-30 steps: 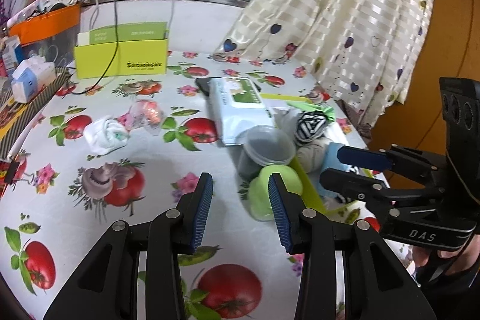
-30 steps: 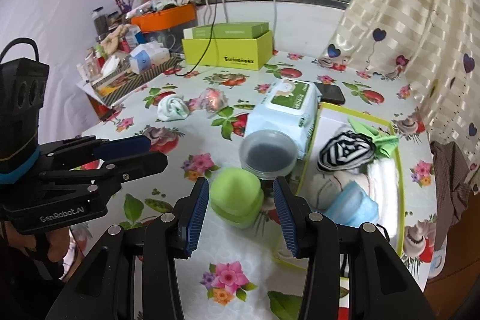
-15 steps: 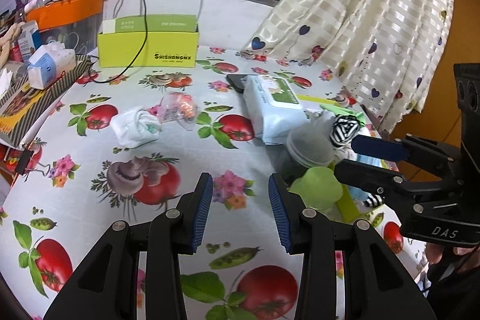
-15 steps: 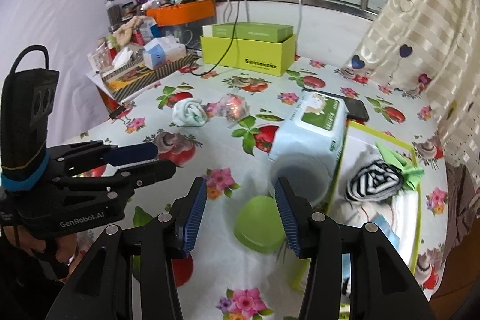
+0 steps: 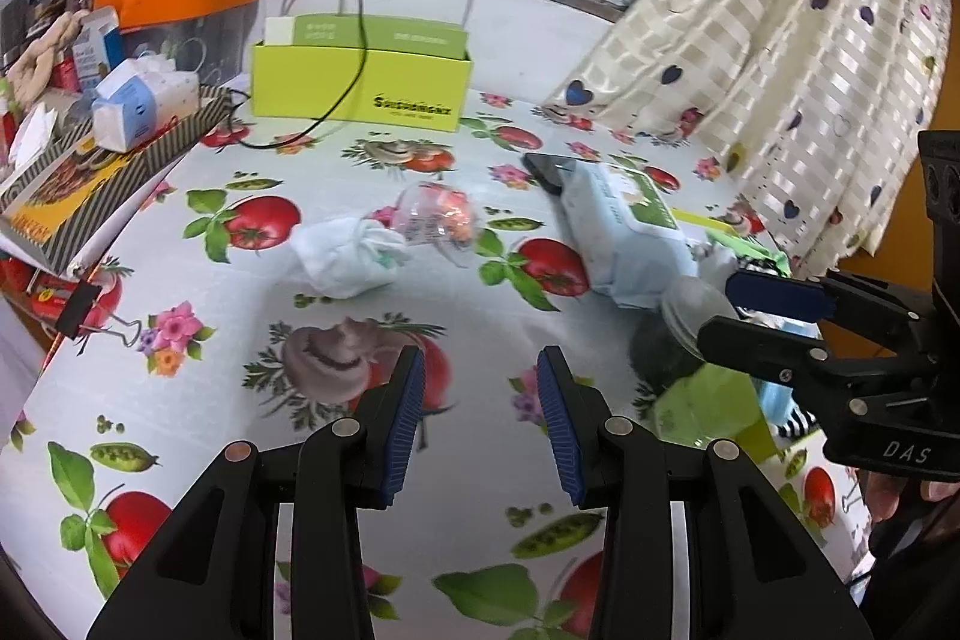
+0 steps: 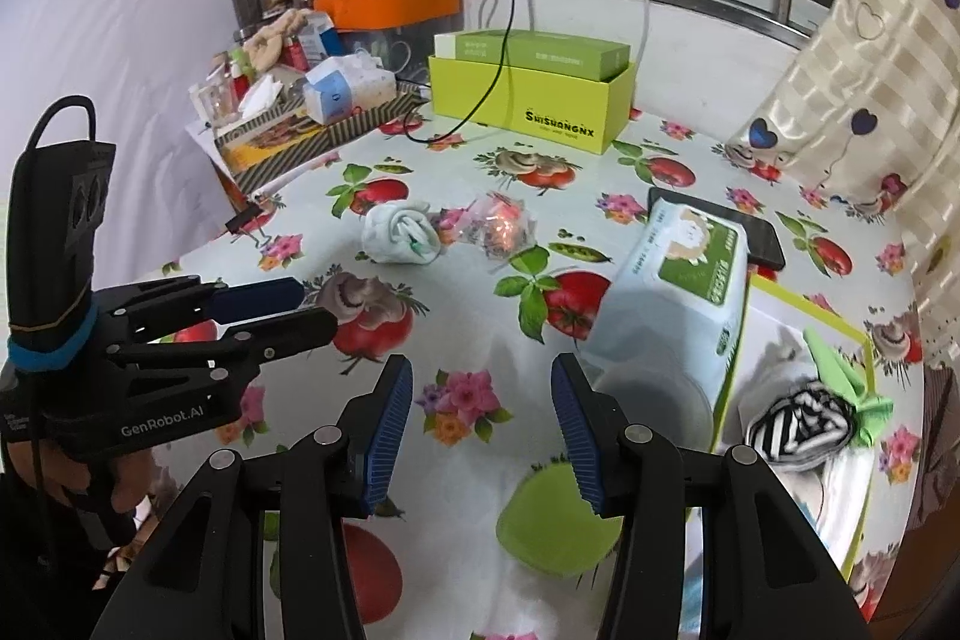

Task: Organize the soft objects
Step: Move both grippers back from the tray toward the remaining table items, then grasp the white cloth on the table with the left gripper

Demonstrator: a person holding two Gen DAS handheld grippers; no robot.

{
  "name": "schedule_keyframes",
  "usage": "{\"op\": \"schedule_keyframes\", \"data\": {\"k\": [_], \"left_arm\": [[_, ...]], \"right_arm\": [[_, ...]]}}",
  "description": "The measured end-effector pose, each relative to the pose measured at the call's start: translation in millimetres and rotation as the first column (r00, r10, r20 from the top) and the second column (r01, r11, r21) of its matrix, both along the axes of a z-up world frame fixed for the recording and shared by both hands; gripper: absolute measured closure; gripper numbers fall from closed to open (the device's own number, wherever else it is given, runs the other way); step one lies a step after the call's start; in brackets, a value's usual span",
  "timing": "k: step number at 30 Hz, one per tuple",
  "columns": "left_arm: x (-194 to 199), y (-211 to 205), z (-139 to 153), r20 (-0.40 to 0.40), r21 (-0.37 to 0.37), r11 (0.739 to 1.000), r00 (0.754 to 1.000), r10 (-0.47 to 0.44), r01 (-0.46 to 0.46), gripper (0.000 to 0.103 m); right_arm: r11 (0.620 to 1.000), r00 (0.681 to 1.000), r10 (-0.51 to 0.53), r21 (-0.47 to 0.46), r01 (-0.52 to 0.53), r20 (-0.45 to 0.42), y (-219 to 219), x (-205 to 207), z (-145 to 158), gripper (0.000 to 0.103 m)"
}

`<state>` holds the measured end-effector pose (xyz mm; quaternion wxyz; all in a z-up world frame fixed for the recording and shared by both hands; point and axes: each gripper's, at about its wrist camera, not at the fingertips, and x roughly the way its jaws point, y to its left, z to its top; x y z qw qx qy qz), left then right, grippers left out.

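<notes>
A rolled white sock (image 5: 345, 256) lies mid-table beside a clear bag with orange contents (image 5: 441, 217); both show in the right wrist view, sock (image 6: 403, 233) and bag (image 6: 501, 229). A yellow-rimmed tray (image 6: 798, 307) at the right holds a black-and-white striped roll (image 6: 801, 424), a green cloth (image 6: 843, 376) and white fabric. My left gripper (image 5: 480, 421) is open and empty above the tablecloth, short of the sock. My right gripper (image 6: 483, 421) is open and empty, left of the tray.
A wet-wipes pack (image 6: 678, 298) lies against the tray, a phone (image 6: 759, 232) behind it. A green lid (image 6: 555, 517) and a clear round container (image 5: 690, 304) stand by the tray. A lime box (image 5: 360, 79) and cluttered trays (image 5: 90, 160) line the back and left.
Both grippers have drawn back and swung left, away from the tray and green lid, toward the sock and bag. Both stay open and empty.
</notes>
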<state>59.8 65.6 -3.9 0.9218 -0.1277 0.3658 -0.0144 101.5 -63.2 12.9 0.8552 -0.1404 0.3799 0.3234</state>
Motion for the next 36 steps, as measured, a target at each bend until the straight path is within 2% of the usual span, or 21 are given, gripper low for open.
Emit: {"op": "schedule_keyframes", "data": {"k": [15,18,20,22,29,36], "left_arm": [[38,41,0,-0.004,0.049,0.997,0.999,0.052,-0.052,0.063],[47,45,-2,-0.01,0.043,0.997,0.998,0.065,-0.064,0.062],[53,47,-4,-0.014,0.038,0.996,0.996,0.084,-0.083,0.056],[60,51,-6,-0.013,0.029,0.995,0.995,0.1,-0.1,0.055],[84,64,-22,-0.048,0.005,0.988,0.987,0.154,-0.154,0.054],[101,65,-43,-0.095,-0.011,0.987,0.983,0.158,-0.16,0.054]], "right_arm": [[0.998,0.997,0.051,-0.018,-0.052,-0.056,27,48,0,0.055],[0.998,0.997,0.052,-0.023,-0.054,-0.06,29,55,0,0.054],[0.998,0.997,0.053,-0.027,-0.055,-0.059,31,57,0,0.054],[0.998,0.997,0.056,-0.031,-0.058,-0.057,32,60,1,0.054],[0.998,0.997,0.053,-0.042,-0.055,-0.057,35,70,-1,0.054],[0.997,0.996,0.056,-0.05,-0.059,-0.064,41,79,-4,0.054]]}}
